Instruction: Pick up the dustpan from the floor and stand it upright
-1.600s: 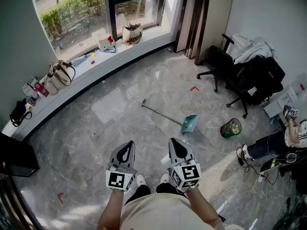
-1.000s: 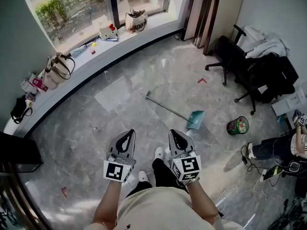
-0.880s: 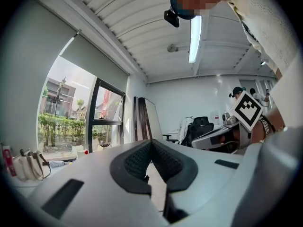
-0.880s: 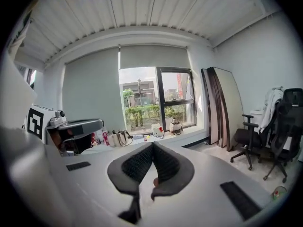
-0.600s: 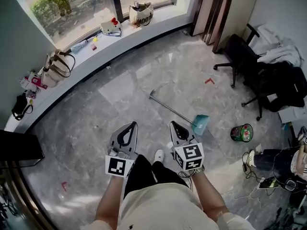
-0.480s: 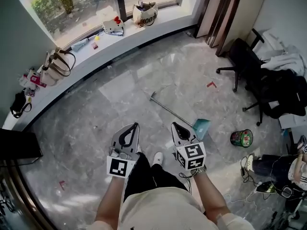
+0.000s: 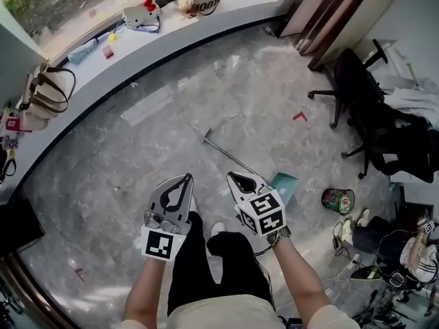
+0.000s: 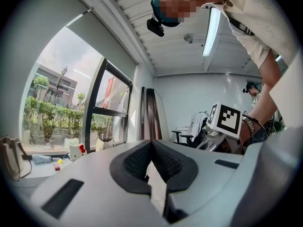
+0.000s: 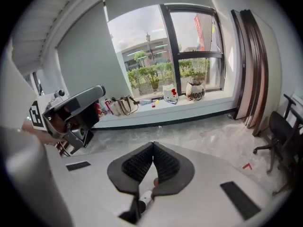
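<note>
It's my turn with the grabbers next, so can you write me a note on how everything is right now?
Left gripper: shut, empty.
Right gripper: shut, empty, nearest the dustpan.
Dustpan: lying on the floor just beyond the right gripper, handle pointing toward the window.
Done: nothing yet, dustpan untouched.
Left to do: open a gripper, grasp the dustpan, lift it, stand it upright.

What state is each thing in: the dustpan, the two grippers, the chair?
dustpan, lying flat on the floor, not held
left gripper, shut, empty
right gripper, shut, empty
office chair, standing upright
</note>
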Demonstrator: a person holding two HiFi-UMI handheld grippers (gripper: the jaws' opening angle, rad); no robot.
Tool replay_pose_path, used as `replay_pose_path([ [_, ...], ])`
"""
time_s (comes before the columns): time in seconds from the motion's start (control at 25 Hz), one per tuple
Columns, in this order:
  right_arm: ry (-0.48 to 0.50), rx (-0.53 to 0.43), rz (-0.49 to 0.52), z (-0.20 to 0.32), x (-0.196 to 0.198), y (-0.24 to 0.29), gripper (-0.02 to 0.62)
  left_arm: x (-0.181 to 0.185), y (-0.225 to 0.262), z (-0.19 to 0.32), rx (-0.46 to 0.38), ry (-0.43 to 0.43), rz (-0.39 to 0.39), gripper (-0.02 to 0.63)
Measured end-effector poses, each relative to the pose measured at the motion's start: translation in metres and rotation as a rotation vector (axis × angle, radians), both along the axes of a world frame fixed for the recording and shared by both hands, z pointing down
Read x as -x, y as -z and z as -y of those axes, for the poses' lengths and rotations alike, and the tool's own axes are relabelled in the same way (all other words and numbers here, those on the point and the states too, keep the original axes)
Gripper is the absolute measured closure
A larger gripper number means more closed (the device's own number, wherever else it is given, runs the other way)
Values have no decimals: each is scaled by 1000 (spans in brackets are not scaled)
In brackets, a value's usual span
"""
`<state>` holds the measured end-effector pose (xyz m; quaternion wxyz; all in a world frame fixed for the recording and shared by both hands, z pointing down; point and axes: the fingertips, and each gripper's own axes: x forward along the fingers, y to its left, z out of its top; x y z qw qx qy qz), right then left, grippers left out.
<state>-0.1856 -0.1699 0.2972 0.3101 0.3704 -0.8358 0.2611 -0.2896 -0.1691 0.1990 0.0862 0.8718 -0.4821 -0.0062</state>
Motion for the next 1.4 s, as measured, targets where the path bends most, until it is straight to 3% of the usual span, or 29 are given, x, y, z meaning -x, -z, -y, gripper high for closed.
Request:
replay_pose_path([
  [0.16, 65, 35, -15, 46, 18, -71, 578, 6, -45, 57, 25, -4, -33, 595],
  [0.28, 140, 65, -50, 72, 19, -137, 578, -6, -104, 75, 49, -51, 44, 595],
  [0.36, 171, 95, -87, 86, 19, -193, 578, -12, -156, 83, 68, -84, 84, 595],
  [0.52, 213, 192, -127, 98, 12, -321, 577, -20, -264, 97, 100, -64, 52, 595],
  [0.64, 279, 223, -174, 101, -2, -418, 577, -37, -350, 102, 109, -115, 62, 595],
  [0.8, 378, 247, -259, 109, -10, -551, 577, -44, -460, 114, 61, -159, 152, 595],
  [0.96, 422, 281, -310, 127, -18, -666, 569, -46, -559, 129, 53, -131, 140, 595],
  [1.0, 429, 301, -316, 131, -18, -692, 525, -46, -581, 132, 44, -146, 152, 595],
  [1.2, 488, 316, -362, 153, -16, -789, 505, -47, -674, 146, 19, -163, 157, 595],
  [1.4, 523, 306, -391, 167, -19, -840, 503, -56, -724, 155, -27, -195, 159, 595],
])
